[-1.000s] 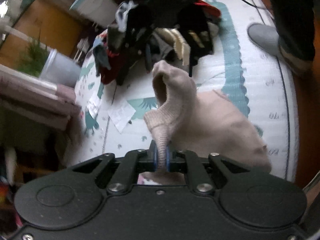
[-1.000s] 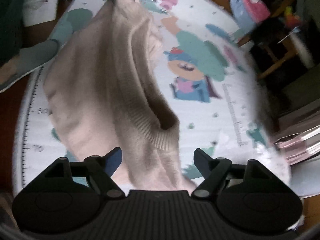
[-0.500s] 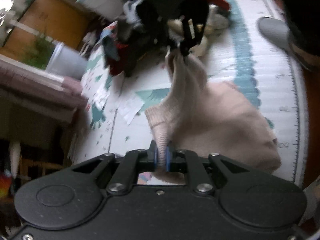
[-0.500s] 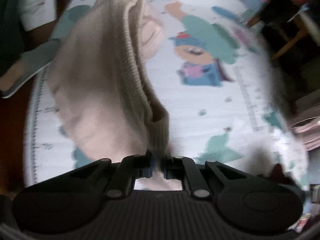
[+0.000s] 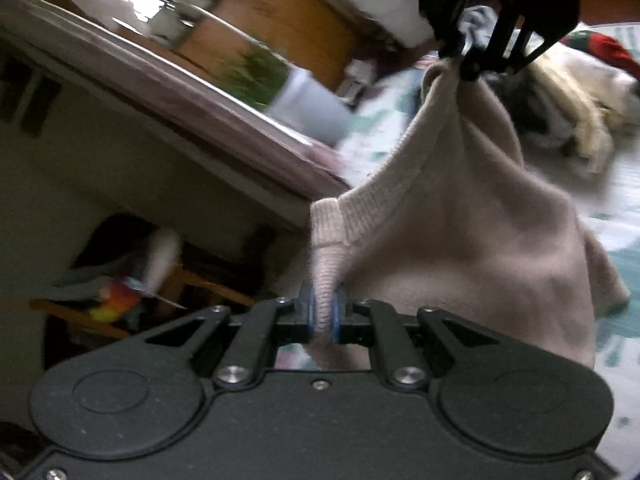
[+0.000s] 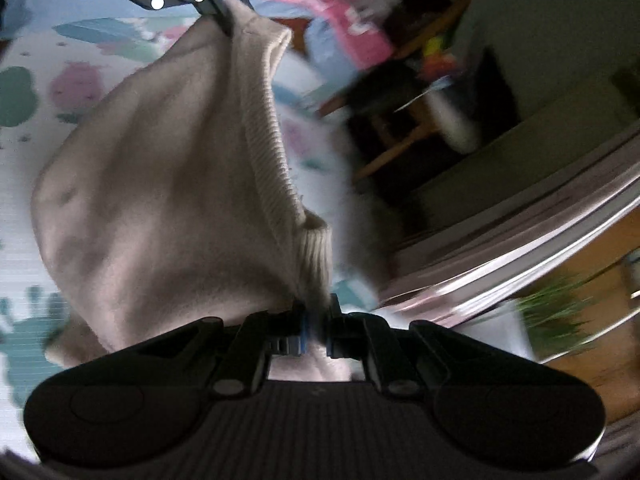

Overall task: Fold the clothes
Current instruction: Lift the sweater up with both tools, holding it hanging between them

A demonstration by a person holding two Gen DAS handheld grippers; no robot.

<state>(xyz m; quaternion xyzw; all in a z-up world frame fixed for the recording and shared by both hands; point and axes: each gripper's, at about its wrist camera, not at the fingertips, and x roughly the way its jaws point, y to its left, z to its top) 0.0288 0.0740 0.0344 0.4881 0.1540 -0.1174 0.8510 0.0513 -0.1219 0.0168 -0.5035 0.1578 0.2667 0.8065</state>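
left wrist view: my left gripper (image 5: pixel 324 316) is pinched tight on the ribbed hem of the pale beige knitted sweater (image 5: pixel 472 232). my right gripper (image 6: pixel 316 330), wide apart a second ago, has just clamped onto the same ribbed edge. the sweater, then heaped on the cartoon-printed play mat (image 6: pixel 24 200), now hangs between both grips at frame centre, so i judge it ready to spread. white bucket (image 5: pixel 384 4), upper right: contents hidden.
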